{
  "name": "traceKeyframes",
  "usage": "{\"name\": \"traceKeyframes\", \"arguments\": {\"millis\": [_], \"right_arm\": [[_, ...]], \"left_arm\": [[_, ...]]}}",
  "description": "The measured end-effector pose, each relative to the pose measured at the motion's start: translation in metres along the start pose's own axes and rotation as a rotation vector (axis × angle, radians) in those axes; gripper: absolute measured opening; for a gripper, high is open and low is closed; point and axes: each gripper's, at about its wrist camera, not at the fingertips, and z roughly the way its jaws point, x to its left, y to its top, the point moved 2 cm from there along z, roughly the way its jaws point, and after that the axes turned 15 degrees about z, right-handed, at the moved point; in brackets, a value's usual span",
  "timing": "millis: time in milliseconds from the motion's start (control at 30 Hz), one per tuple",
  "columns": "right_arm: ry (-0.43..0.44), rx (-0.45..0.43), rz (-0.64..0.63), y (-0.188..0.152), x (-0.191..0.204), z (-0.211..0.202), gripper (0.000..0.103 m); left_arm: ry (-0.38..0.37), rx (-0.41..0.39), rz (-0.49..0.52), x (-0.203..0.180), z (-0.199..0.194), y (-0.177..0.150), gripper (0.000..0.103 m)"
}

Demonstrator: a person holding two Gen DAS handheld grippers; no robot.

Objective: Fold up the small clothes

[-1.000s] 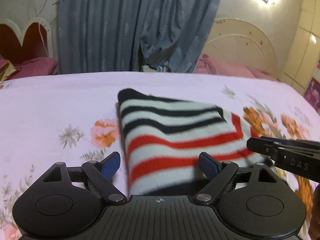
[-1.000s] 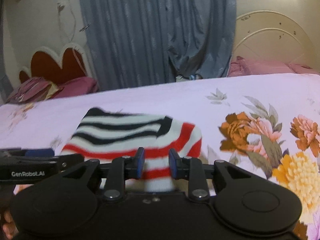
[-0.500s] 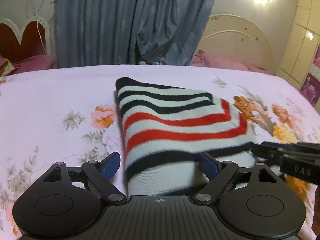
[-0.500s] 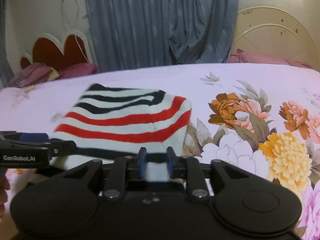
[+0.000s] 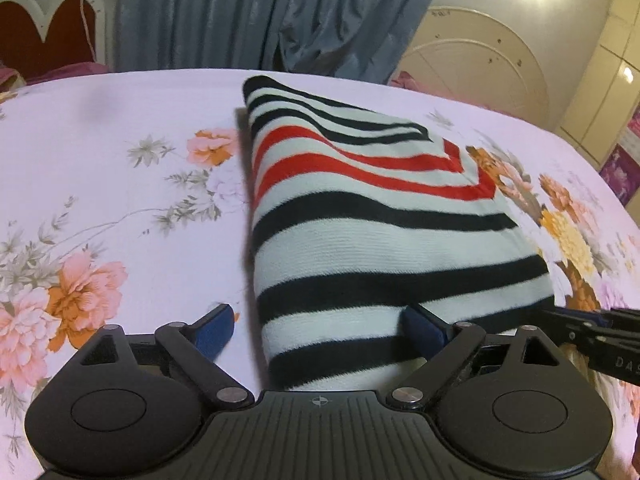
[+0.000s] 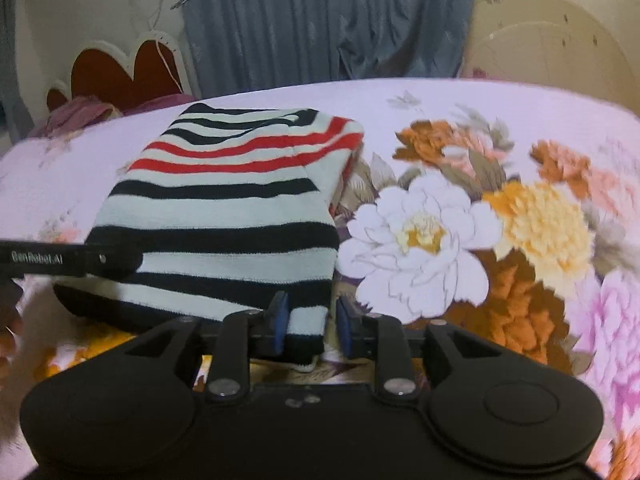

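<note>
While the floral bedsheet fills both views, I note the folded striped garment lying flat on it, near edge at my grippers. My left gripper is spread wide, jaws just opening further; its right pad touches the cloth, the left pad hangs clear over sheet. My right gripper is narrow, pinching the garment's near right corner.

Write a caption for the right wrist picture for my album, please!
Right tongs pinch the near corner of a folded striped sweater on a flowery bedsheet.
</note>
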Motion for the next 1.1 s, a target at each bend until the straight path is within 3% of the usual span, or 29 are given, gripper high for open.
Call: {"name": "traceKeyframes", "arguments": {"millis": [133, 267, 433, 533, 567, 900, 1100], "right_arm": [[0.001, 0.030, -0.040, 0.002, 0.002, 0.000, 0.024], [0.028, 0.118, -0.063, 0.017, 0.000, 0.000, 0.024], [0.050, 0.194, -0.230, 0.057, 0.014, -0.013, 0.026], [0.046, 0.187, -0.335, 0.084, 0.025, -0.021, 0.045], [0.048, 0.172, -0.336, 0.091, 0.026, -0.020, 0.057], [0.173, 0.184, 0.099, 0.083, -0.005, 0.051, 0.063], [0.235, 0.222, 0.263, 0.083, -0.023, 0.082, 0.067]], "left_arm": [[-0.012, 0.019, 0.005, -0.001, -0.001, 0.005, 0.091], [-0.020, 0.042, 0.015, -0.001, -0.001, 0.014, 0.091], [-0.020, 0.064, 0.028, -0.004, -0.002, 0.028, 0.091], [-0.016, 0.048, 0.030, -0.004, -0.003, 0.039, 0.091], [-0.014, 0.041, 0.023, -0.003, -0.002, 0.042, 0.091], [-0.011, 0.022, -0.047, 0.018, 0.019, 0.061, 0.091], [-0.130, 0.038, -0.148, 0.032, 0.044, 0.054, 0.092]]}}
